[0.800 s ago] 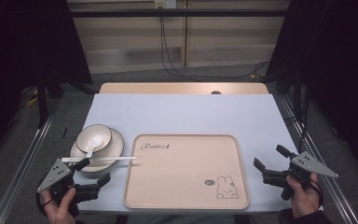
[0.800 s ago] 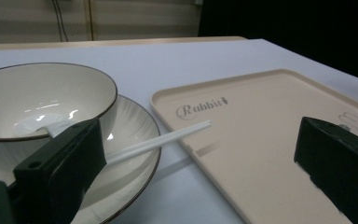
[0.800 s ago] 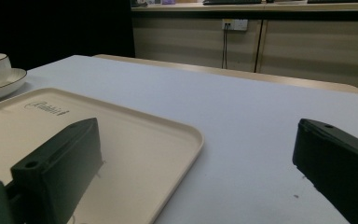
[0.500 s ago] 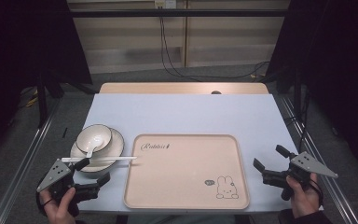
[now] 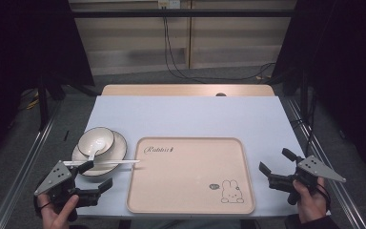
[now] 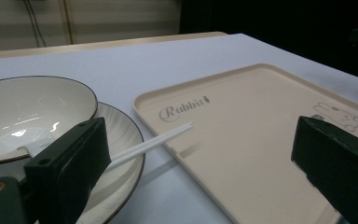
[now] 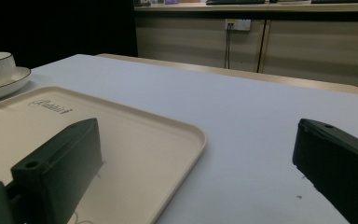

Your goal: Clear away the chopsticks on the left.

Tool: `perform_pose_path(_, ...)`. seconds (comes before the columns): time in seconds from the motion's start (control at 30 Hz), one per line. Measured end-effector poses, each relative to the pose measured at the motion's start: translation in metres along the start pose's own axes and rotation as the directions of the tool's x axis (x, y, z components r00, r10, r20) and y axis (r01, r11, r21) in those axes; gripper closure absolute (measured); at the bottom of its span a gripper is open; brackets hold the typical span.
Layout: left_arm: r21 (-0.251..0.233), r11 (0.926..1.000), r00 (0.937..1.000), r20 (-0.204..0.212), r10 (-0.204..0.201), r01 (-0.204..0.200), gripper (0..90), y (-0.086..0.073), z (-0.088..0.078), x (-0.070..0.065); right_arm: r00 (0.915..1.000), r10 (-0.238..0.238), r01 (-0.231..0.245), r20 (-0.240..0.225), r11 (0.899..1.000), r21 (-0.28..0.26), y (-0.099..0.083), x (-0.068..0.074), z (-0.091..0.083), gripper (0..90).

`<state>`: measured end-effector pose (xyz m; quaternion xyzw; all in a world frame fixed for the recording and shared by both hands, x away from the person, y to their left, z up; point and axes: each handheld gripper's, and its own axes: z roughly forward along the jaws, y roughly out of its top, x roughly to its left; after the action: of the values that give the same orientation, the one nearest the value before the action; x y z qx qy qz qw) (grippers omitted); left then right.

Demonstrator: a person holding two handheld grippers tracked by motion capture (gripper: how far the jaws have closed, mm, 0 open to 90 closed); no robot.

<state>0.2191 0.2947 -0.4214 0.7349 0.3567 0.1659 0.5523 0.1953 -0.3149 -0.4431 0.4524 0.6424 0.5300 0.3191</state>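
Observation:
A cream tray (image 5: 190,205) printed with a rabbit lies at the table's front middle. To its left a white bowl (image 5: 96,140) sits on a white plate (image 5: 117,149). A white spoon (image 5: 116,162) rests in the bowl, its handle reaching over the plate to the tray's left rim. My left gripper (image 5: 98,175) is open at the front left corner, close to the plate and empty. From the left gripper view the bowl (image 6: 32,116), spoon handle (image 6: 151,142) and tray (image 6: 247,135) lie between the jaws, untouched. My right gripper (image 5: 277,166) is open by the tray's right edge (image 7: 186,149), empty.
The pale blue table top (image 5: 190,117) stretches bare behind the tray, ending in a wooden strip (image 5: 186,89). Metal rails (image 5: 24,167) run along both sides. Cables (image 5: 171,43) hang down the back wall.

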Motion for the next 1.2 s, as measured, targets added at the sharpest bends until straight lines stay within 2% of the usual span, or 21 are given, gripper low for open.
perform_pose_path(0.13,0.031,0.9992,0.9997,-0.003,0.025,-0.025,5.2,0.005,-0.007,0.004,1.0,-0.006,0.006,0.002,1.0,-0.009,0.0,0.0,0.0,0.9)
perform_pose_path(0.2,0.057,0.9964,0.9979,0.017,0.062,-0.063,5.5,0.007,-0.01,0.008,1.0,-0.002,0.002,0.004,1.0,-0.006,0.0,0.0,0.0,0.9)
perform_pose_path(0.27,0.091,0.9914,0.9956,0.003,0.094,-0.094,11.3,0.009,-0.014,0.01,1.0,0.003,-0.003,0.003,1.0,-0.005,0.0,0.0,0.0,0.9)
perform_pose_path(0.33,0.107,0.99,0.9956,-0.004,0.094,-0.093,9.6,0.01,-0.017,0.013,1.0,0.004,-0.004,0.005,1.0,-0.005,0.0,0.0,0.0,0.9)
perform_pose_path(0.37,0.126,0.9879,0.9959,0.019,0.089,-0.091,9.7,0.011,-0.019,0.018,1.0,0.0,0.0,0.001,1.0,-0.001,0.0,0.0,0.0,0.9)
perform_pose_path(0.47,0.157,0.9838,0.9961,0.035,0.082,-0.086,8.9,0.011,-0.021,0.023,1.0,0.006,-0.006,0.001,1.0,-0.007,0.0,0.0,0.0,0.9)
perform_pose_path(0.5,0.191,0.9774,0.9952,0.055,0.08,-0.089,8.8,0.011,-0.022,0.03,1.0,-0.002,0.002,-0.001,1.0,-0.01,0.0,0.0,0.0,0.9)
perform_pose_path(0.6,0.207,0.9752,0.9958,0.061,0.068,-0.079,8.6,0.012,-0.024,0.035,1.0,0.0,0.0,-0.006,1.0,-0.001,0.0,0.0,0.0,0.9)
perform_pose_path(0.7,0.242,0.9643,0.9933,0.068,0.093,-0.107,10.3,0.012,-0.027,0.045,1.0,-0.007,0.007,-0.006,1.0,-0.003,0.0,0.001,0.0,0.9)
perform_pose_path(0.73,0.242,0.9643,0.9933,0.068,0.093,-0.107,11.6,0.012,-0.027,0.045,1.0,-0.007,0.007,-0.006,1.0,-0.003,0.0,0.001,0.0,0.9)
perform_pose_path(0.77,0.261,0.9579,0.9917,0.076,0.104,-0.12,11.7,0.012,-0.028,0.052,1.0,-0.006,0.006,-0.007,1.0,-0.004,0.0,0.001,0.0,0.9)
perform_pose_path(0.8,0.261,0.9579,0.9917,0.076,0.104,-0.12,11.8,0.012,-0.028,0.052,1.0,-0.006,0.006,-0.007,1.0,-0.004,0.0,0.001,0.0,0.9)
perform_pose_path(0.83,0.276,0.9514,0.9901,0.067,0.123,-0.137,13.5,0.012,-0.03,0.059,0.9999,-0.005,0.005,-0.01,1.0,-0.001,0.0,0.001,0.0,0.9)
perform_pose_path(0.87,0.276,0.9514,0.9901,0.067,0.123,-0.137,13.5,0.012,-0.03,0.059,0.9999,-0.005,0.005,-0.01,1.0,-0.001,0.0,0.001,0.0,0.9)
perform_pose_path(0.97,0.292,0.9408,0.985,0.055,0.163,-0.172,14.0,0.011,-0.032,0.07,0.9999,-0.011,0.011,-0.007,1.0,-0.001,0.0,0.001,0.001,0.9)
perform_pose_path(1.03,0.311,0.9307,0.9813,0.065,0.181,-0.192,17.2,0.011,-0.031,0.08,0.9999,-0.015,0.015,-0.005,1.0,-0.001,0.0,0.001,0.001,1.0)
perform_pose_path(1.07,0.311,0.9307,0.9813,0.065,0.181,-0.192,17.7,0.011,-0.031,0.08,0.9999,-0.015,0.015,-0.005,1.0,-0.001,0.0,0.001,0.001,1.0)
perform_pose_path(1.1,0.321,0.9235,0.9778,0.056,0.202,-0.209,21.0,0.01,-0.028,0.084,0.9998,-0.014,0.014,-0.01,1.0,0.004,0.0,0.001,0.001,1.1)
perform_pose_path(1.13,0.321,0.9235,0.9778,0.056,0.202,-0.209,20.9,0.01,-0.028,0.084,0.9998,-0.014,0.014,-0.01,1.0,0.004,0.0,0.001,0.001,1.1)
perform_pose_path(1.17,0.34,0.9138,0.975,0.077,0.208,-0.222,22.7,0.008,-0.023,0.091,0.9998,-0.015,0.015,-0.011,1.0,0.005,0.0,0.001,0.001,1.1)
perform_pose_path(1.2,0.34,0.9138,0.975,0.077,0.208,-0.222,26.2,0.008,-0.023,0.091,0.9998,-0.015,0.015,-0.011,1.0,0.005,0.0,0.001,0.001,1.1)
